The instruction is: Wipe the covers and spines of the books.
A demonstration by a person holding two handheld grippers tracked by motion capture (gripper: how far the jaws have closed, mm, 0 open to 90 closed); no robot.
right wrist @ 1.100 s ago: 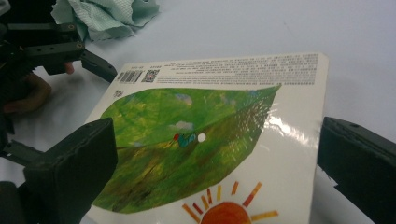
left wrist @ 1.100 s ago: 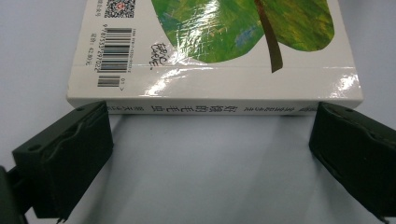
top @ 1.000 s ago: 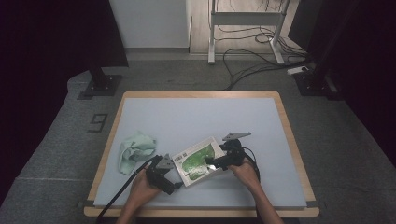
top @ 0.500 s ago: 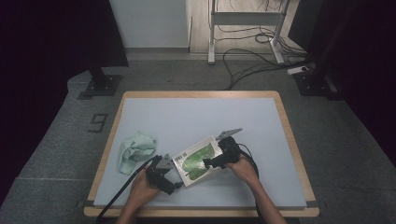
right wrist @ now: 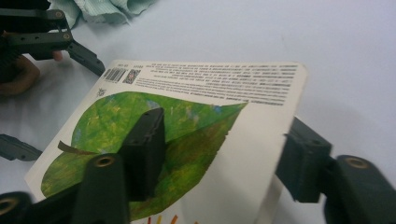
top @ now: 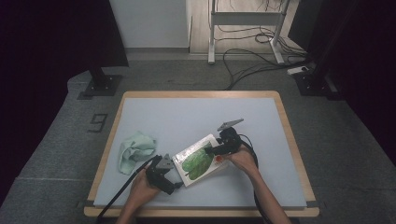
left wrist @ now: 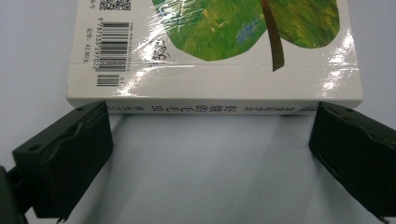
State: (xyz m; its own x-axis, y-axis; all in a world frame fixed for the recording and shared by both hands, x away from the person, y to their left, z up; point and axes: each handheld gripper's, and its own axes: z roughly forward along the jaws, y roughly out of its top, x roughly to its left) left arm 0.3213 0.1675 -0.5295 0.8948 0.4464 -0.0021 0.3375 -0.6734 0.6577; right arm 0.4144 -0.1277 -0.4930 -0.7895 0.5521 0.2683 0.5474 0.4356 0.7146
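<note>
Book cover pinched and part lifted, not yet opened flat.
High view: book (top: 200, 159) lay near the table (top: 196, 112)'s front edge. Left gripper view: left gripper (left wrist: 210, 140) spread wide, bracing the spine. Right gripper view: right gripper (right wrist: 224, 154), its jaws just closing, pinched the raised cover.

White book (top: 198, 161), green leaf print, black barcode; mint-green cloth (top: 134, 148); pale blue table (top: 187, 116), wooden rim; black claws.

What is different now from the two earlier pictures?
The right tool has just been closing its jaws on the book, one above the cover and one beyond the edge, and that edge is lifted. The left tool and green cloth stayed put.
</note>
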